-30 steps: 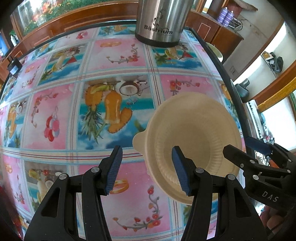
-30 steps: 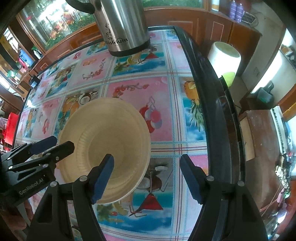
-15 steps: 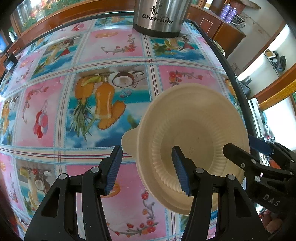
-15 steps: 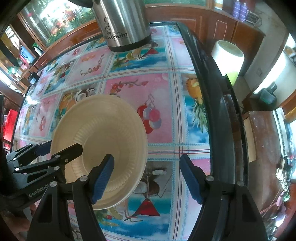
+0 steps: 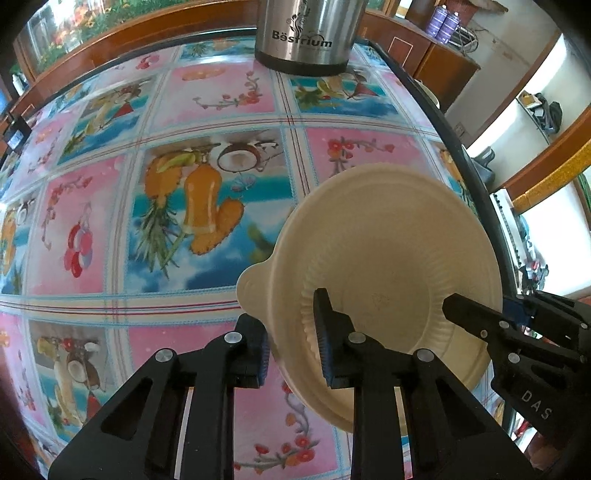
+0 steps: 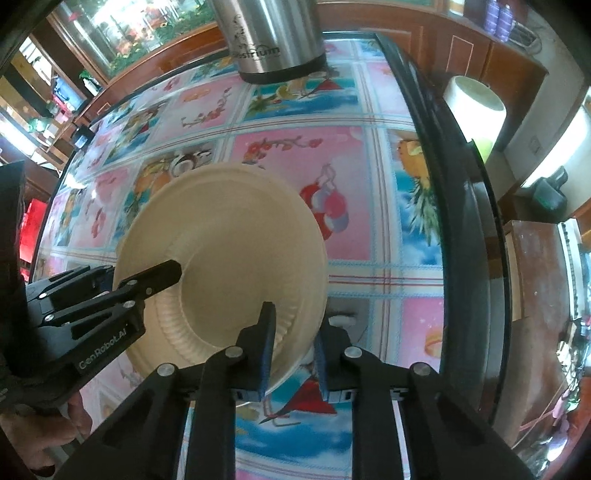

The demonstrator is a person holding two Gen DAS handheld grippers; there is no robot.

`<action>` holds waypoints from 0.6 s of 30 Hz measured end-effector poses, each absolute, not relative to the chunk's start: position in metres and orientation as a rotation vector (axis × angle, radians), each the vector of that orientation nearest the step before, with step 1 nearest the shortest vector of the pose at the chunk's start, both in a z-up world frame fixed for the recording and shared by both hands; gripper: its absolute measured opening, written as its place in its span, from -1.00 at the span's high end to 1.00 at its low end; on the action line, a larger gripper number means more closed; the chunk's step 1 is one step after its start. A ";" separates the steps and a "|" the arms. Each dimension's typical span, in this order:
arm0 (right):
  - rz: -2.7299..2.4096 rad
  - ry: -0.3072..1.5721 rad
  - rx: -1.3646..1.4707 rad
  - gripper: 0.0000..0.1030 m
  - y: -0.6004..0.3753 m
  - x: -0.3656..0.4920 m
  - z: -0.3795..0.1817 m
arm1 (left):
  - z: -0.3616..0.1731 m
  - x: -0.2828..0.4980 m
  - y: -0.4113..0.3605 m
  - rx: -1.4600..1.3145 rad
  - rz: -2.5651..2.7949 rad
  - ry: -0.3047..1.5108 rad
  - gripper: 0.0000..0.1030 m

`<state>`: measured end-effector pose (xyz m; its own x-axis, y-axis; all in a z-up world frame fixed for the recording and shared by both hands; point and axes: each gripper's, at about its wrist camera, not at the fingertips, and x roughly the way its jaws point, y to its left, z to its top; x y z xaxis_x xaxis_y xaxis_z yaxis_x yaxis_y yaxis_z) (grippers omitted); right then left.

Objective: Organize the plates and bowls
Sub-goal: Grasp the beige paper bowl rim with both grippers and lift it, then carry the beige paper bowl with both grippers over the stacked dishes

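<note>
A cream paper bowl (image 5: 388, 266) with a ribbed wall and a small tab on its rim is held tilted above the patterned table (image 5: 207, 96). My left gripper (image 5: 291, 339) is shut on its left rim, one finger inside and one outside. My right gripper (image 6: 291, 350) is shut on the opposite rim of the same bowl (image 6: 225, 243). Each gripper shows in the other's view: the right one (image 5: 517, 332) and the left one (image 6: 110, 295).
A steel thermos (image 5: 306, 33) stands at the table's far edge. The table's dark right edge (image 6: 461, 206) runs close beside the bowl. A white and green bin (image 6: 476, 110) and wooden cabinets stand beyond it.
Both grippers were open around the bowl's rim. They have closed on it, the left on one side and the right on the other, and the bowl now sits closer to both cameras.
</note>
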<state>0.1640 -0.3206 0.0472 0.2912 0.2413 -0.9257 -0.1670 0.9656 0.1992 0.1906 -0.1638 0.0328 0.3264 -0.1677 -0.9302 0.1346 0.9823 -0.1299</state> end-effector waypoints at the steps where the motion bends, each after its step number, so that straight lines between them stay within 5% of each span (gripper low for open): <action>1: 0.274 1.246 0.073 0.62 -0.320 0.163 0.048 | 0.033 0.190 -0.162 -0.033 -0.197 1.222 0.61; 18: 0.320 1.244 0.013 0.57 -0.257 0.135 0.060 | 0.062 0.150 -0.098 -0.049 -0.150 1.190 0.60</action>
